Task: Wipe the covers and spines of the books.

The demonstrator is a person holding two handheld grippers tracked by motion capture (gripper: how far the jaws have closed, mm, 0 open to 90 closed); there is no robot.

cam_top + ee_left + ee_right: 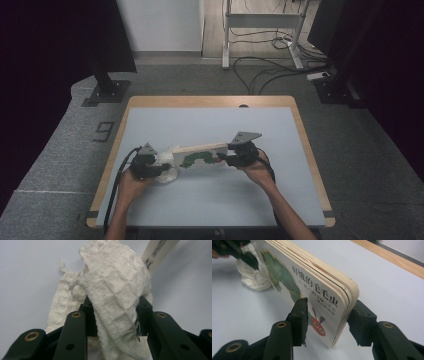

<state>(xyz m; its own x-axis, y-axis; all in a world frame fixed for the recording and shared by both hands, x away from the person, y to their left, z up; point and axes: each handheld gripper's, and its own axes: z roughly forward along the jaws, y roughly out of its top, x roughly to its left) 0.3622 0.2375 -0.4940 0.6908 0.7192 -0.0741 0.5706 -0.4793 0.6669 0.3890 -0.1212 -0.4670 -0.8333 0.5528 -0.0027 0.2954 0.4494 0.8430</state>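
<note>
The left gripper (161,169) was clamped on a white waffle-weave cloth (112,290), bunched against the left end of a board book (200,156) near the front middle of the table (210,125). To wipe well, I judged, it should press the cloth flat and stroke along the cover while the book is kept steady. The right gripper (328,320) pinched the book's right end. The book stood on its long edge, long axis running left to right, caterpillar cover facing the person.
</note>
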